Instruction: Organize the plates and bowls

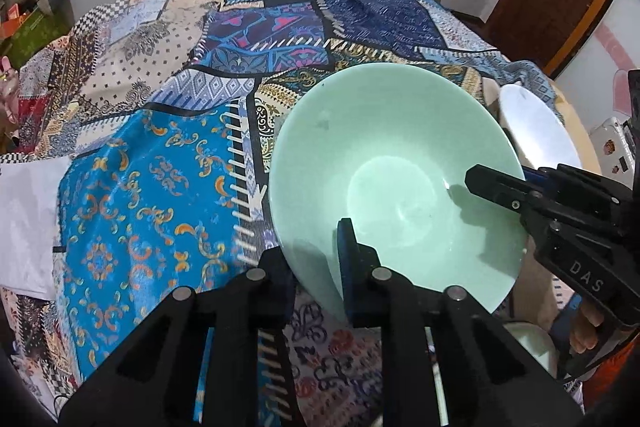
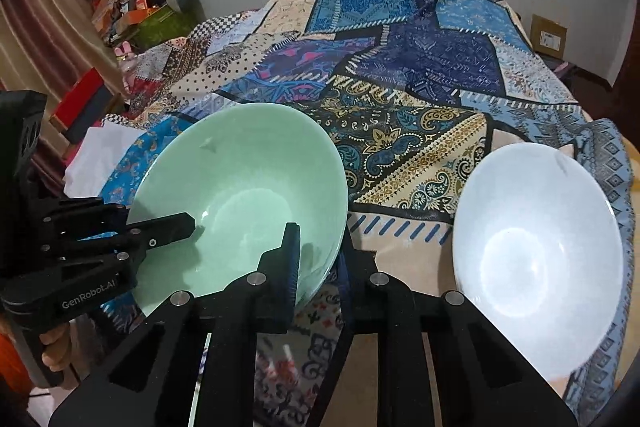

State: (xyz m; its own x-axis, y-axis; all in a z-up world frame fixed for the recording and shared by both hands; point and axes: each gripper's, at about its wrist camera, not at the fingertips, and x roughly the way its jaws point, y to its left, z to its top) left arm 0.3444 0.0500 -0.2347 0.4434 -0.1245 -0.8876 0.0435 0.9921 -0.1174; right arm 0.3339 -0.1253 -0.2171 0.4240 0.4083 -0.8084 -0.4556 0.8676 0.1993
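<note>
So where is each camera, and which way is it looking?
Left wrist: on the left gripper, looking forward over the green bowl, whose rim sits between its fingers; the right gripper reaches in from the right.
Right wrist: on the right gripper, which straddles the green bowl's rim; the white bowl sits to its right, the left gripper and some fingers at left.
Both show the green bowl, white bowl and patchwork cloth.

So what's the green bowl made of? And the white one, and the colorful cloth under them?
The green bowl looks like glazed ceramic, or maybe milky glass: it's smooth, glossy and shows soft light reflections inside. The white bowl looks the same, shiny with a bright patch at its bottom. The cloth seems to be printed fabric: it's matte, with folds and wrinkles.
</note>
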